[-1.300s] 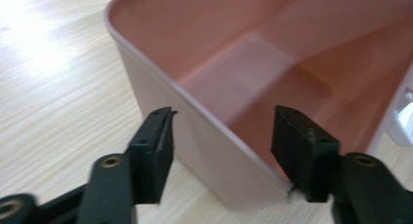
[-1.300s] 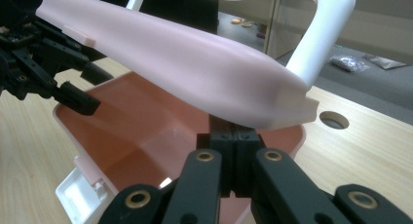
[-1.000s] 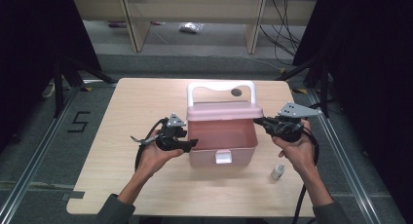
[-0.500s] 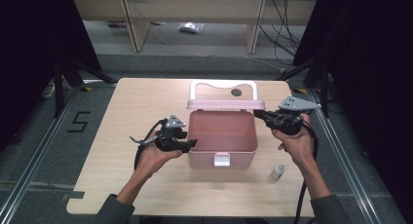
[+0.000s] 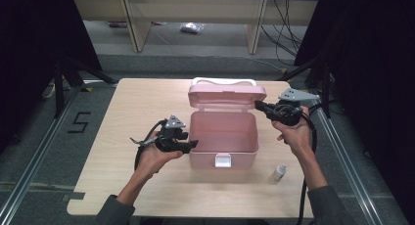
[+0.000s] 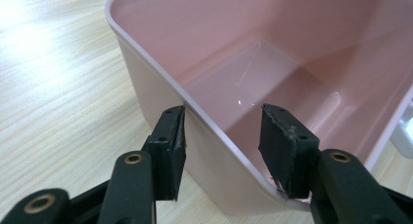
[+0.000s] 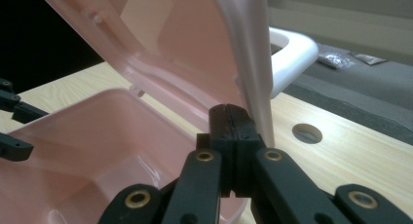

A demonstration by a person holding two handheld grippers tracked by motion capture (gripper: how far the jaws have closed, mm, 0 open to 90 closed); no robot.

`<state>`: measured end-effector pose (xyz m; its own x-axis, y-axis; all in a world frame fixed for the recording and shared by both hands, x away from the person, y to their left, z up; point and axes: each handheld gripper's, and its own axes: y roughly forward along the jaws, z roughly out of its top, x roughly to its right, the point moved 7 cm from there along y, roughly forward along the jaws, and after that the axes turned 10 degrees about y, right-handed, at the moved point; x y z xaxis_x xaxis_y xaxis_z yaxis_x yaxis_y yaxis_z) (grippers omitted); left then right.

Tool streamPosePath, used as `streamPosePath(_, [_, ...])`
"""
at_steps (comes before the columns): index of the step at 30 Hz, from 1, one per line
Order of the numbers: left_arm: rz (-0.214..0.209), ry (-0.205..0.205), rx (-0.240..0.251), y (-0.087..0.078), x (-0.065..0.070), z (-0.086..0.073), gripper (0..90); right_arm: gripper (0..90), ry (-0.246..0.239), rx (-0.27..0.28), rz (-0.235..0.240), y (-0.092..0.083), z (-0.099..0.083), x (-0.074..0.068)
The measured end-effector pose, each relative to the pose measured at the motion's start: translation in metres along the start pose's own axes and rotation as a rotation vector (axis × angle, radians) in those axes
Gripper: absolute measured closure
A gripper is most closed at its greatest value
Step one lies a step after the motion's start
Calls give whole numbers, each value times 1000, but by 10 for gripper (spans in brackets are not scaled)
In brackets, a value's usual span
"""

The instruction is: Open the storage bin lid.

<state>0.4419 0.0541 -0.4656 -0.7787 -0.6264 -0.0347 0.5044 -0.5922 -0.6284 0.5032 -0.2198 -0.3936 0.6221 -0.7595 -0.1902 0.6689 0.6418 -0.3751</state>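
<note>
While left gripper [image 5: 188, 145] straddles the box [image 5: 223, 137] wall unclenched, right gripper [image 5: 261, 106], clenched empty, props the lid [image 5: 226, 95]; likely next: tip it fully back.

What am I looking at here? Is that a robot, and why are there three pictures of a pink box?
There is no robot: a person sits at a wooden table holding hand-operated tongs in each hand. One picture comes from a camera above the table; the other two come from small cameras riding on each pair of tongs, looking along their black jaws.

On the table stands a pink box, its inside bare, with its lid raised. A small white bottle stands near it.

The left tongs are open, straddling the box's side wall, one jaw outside and one inside. The right tongs are shut, with their tips against the edge of the raised lid. They seem to prop the lid rather than pinch it.
</note>
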Motion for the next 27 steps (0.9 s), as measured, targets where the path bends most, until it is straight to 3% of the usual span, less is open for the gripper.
streamPosePath(10, [-6,-18,15,0,0,0,518,900,-17,-2,-21,14,8,12])
streamPosePath(19, [-14,-23,20,0,1,-1,514,900,29,-20,-26,28,3,22])
streamPosePath(22, [-14,-18,17,-1,1,-1,515,900,10,-24,-37,32,5,27])
streamPosePath(24, [-13,-17,16,-1,1,-1,516,900,35,-26,-40,35,4,27])
streamPosePath(25, [-12,-17,15,-1,1,-1,516,900,20,-33,-40,35,5,29])
streamPosePath(27, [-13,-13,14,-1,1,-1,516,900,48,-39,-34,38,4,29])
